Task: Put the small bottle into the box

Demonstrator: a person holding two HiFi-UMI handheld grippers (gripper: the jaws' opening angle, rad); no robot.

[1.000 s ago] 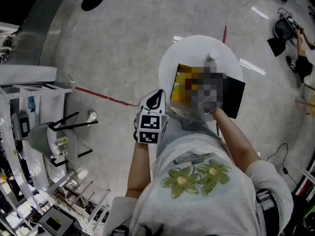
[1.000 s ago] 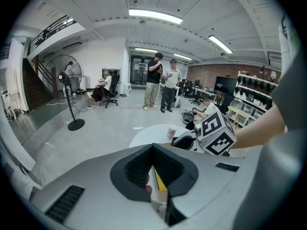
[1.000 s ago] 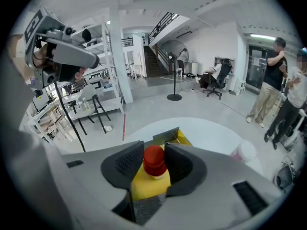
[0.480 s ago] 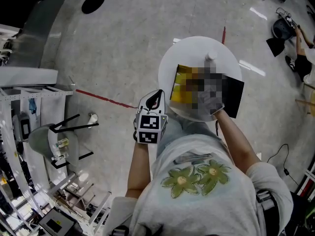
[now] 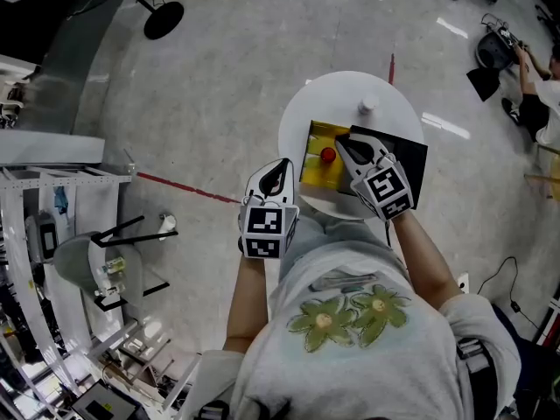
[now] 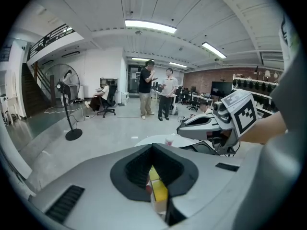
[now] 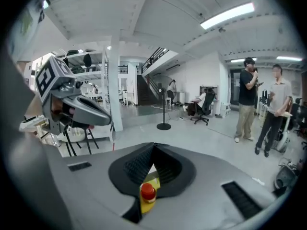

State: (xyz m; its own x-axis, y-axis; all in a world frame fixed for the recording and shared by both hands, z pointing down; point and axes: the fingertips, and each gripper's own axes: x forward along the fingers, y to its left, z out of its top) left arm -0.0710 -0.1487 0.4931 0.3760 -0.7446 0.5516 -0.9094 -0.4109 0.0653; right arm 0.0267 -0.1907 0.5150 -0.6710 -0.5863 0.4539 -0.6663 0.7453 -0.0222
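Observation:
A round white table [image 5: 341, 94] carries a yellow box [image 5: 313, 160] with its black lid [image 5: 411, 160] laid open to the right. The small bottle, with a red cap [image 5: 328, 155], is inside the box. My right gripper [image 5: 339, 143] hovers over the box just right of the cap with its jaws shut and empty. In the right gripper view the bottle [image 7: 147, 192] shows below the closed jaws. My left gripper [image 5: 278, 166] hangs off the table's left edge, shut and holding nothing. The yellow box [image 6: 158, 188] shows under it.
A small white container [image 5: 367, 106] stands at the table's far side. A fan stand base [image 5: 164, 20] is at the far left, with metal shelving [image 5: 52, 234] and a stool [image 5: 87, 243] nearer. Red tape [image 5: 184, 186] crosses the floor. Two people [image 6: 156, 87] stand far off.
A mosaic patch covered the right gripper and the box earlier; now both show, with the bottle in the box. The left gripper has stayed in place.

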